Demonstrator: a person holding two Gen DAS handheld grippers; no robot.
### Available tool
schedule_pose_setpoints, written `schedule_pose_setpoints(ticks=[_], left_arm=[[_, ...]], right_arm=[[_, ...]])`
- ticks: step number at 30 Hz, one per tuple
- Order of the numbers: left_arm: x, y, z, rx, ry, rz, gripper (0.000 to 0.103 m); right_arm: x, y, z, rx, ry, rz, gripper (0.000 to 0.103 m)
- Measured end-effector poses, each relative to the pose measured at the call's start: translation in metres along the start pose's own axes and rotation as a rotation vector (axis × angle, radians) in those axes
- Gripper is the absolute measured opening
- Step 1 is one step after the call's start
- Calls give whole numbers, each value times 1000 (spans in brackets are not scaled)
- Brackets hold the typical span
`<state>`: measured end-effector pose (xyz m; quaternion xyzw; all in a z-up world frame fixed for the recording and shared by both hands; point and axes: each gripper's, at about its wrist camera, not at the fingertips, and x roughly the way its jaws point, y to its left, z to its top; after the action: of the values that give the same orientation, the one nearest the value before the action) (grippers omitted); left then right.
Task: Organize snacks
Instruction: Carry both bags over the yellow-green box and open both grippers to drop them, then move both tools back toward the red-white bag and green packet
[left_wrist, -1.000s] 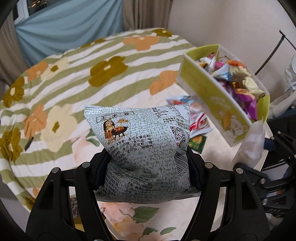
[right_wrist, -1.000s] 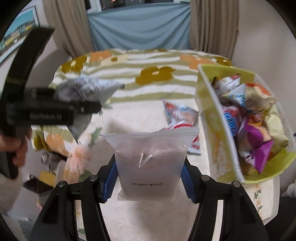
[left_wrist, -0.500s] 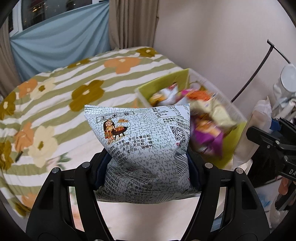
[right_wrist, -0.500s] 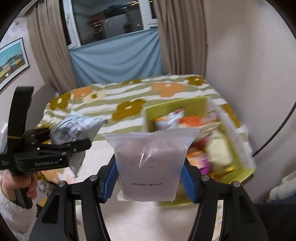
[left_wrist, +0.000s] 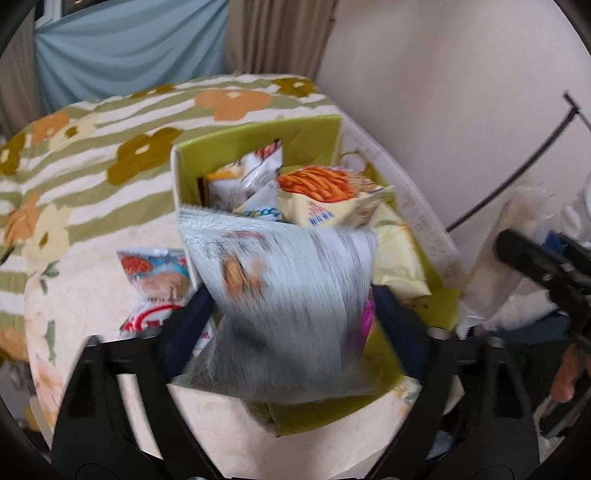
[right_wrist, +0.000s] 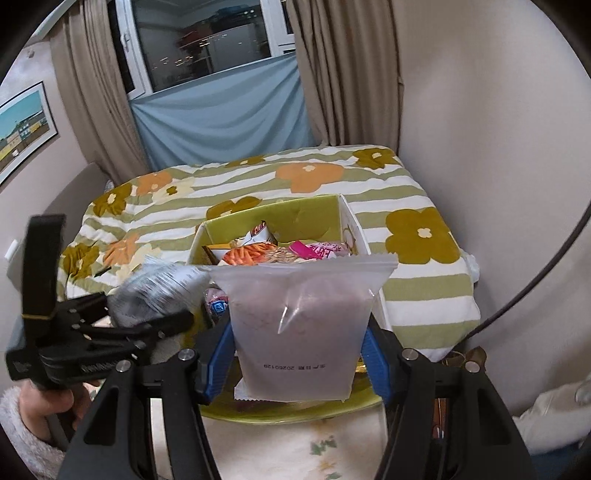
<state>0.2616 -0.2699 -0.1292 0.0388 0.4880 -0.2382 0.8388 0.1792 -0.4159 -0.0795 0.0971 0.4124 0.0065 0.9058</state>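
Floral cream tablecloth (left_wrist: 92, 295) under a green snack box (left_wrist: 258, 140) and a loose red-and-blue packet (left_wrist: 155, 273) just beside it

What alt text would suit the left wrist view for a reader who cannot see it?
The left gripper, its jaws just opened wide, lets a blurred grey snack bag drop toward a green box full of snack packets. The box sits on a floral tablecloth; another packet lies beside it.

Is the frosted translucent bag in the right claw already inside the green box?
No, the translucent bag sits clamped in the right claw, in front of the green box.
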Motion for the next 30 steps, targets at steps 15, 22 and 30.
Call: schedule_pose_setpoints(ticks=[15,22,30], left_arm=[[-42,43,-33,-180,-55,115,98],[-57,57,-42,-235,-72,141,98],[-58,72,-65,-282,-48,164,98]], right_arm=[[21,7,8,-102,37,196,58],[40,30,7,-200,118,226,58],[48,24,-5,-175,117,207,90]])
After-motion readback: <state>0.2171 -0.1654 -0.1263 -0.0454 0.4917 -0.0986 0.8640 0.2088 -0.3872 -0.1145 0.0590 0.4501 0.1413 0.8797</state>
